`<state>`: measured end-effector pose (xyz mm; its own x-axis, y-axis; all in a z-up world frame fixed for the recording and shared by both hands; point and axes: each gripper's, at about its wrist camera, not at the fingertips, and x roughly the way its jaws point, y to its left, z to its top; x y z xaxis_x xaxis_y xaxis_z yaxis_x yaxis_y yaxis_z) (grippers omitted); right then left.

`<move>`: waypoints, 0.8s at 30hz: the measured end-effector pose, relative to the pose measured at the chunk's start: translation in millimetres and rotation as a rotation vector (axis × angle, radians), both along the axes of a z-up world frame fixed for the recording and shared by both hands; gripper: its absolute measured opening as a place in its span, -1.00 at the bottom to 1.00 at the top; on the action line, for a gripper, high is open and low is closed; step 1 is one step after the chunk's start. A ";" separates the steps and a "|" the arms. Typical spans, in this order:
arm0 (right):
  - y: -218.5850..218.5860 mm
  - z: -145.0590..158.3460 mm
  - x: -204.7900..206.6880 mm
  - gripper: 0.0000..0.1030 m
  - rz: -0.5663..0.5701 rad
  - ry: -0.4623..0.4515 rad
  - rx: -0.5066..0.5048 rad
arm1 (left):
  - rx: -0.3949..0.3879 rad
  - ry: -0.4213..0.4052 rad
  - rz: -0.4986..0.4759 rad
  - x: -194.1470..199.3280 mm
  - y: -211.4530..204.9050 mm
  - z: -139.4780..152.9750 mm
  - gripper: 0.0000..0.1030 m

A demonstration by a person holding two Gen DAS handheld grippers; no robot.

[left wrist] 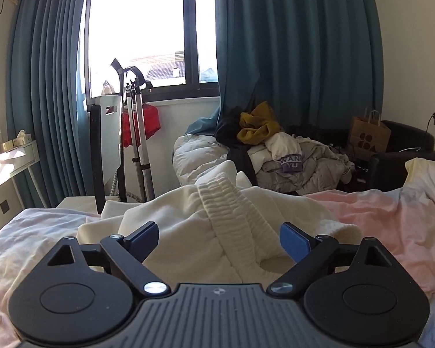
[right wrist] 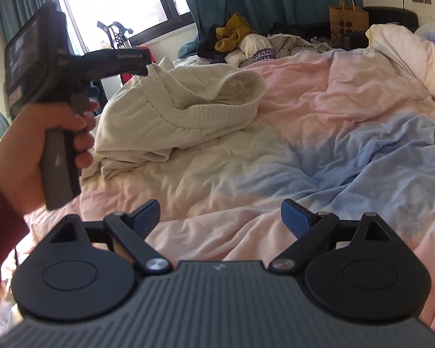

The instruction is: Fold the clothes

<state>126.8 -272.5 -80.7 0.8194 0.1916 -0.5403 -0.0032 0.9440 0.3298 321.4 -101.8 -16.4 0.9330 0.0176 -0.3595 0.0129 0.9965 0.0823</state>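
Claws first, nearest the cameras. The left claw [left wrist: 219, 239] stands released, its blue pads spread to either side of the ribbed waistband [left wrist: 229, 211] of the cream garment [left wrist: 188, 249], which rises between them without visible contact; this placement probably prepares a pinch on the elastic hem. The right claw [right wrist: 220, 217] is likewise released, hovering over bare duvet [right wrist: 319, 150] near the foot edge of the bed, well apart from the garment, presumably waiting for a second grasp point.

The garment lies crumpled toward the left edge of the bed, waistband opening upward; in the right wrist view the tip of the left tool, held by the left hand [right wrist: 58, 133], sits at the hem. No fold is made yet.

Beyond the far edge of the bed, a loose pile of clothes [left wrist: 278, 150] rests unsorted. A brown paper bag [left wrist: 368, 136] stands upright beside it; its contents cannot be seen.
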 end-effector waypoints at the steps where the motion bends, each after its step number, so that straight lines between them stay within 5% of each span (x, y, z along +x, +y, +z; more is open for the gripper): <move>1: -0.4 -4.3 4.6 0.78 -0.001 0.014 0.010 | -0.001 -0.006 0.006 13.7 -2.0 0.7 0.79; 4: 0.4 -14.3 15.9 0.78 0.031 0.058 0.069 | -0.011 0.016 0.014 54.6 -6.7 -0.5 0.79; 10: 0.2 -31.2 27.5 0.78 0.070 0.115 0.138 | 0.003 0.087 0.165 116.2 -5.6 -17.8 0.41; 13: -5.7 -35.5 29.5 0.78 0.066 0.125 0.190 | -0.036 0.106 0.159 124.9 5.6 -26.5 0.12; 19: -6.4 -36.8 33.4 0.78 0.067 0.113 0.185 | -0.133 0.049 0.142 80.3 22.2 -7.5 -0.36; 24: -1.9 -28.1 33.5 0.78 0.085 0.062 0.148 | -0.202 -0.003 0.128 19.2 41.8 21.7 -0.54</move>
<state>160.3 -274.4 -108.8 0.7627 0.3403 -0.5500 -0.0564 0.8822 0.4676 340.6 -59.9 5.3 0.9287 0.0636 -0.3653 -0.1142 0.9863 -0.1186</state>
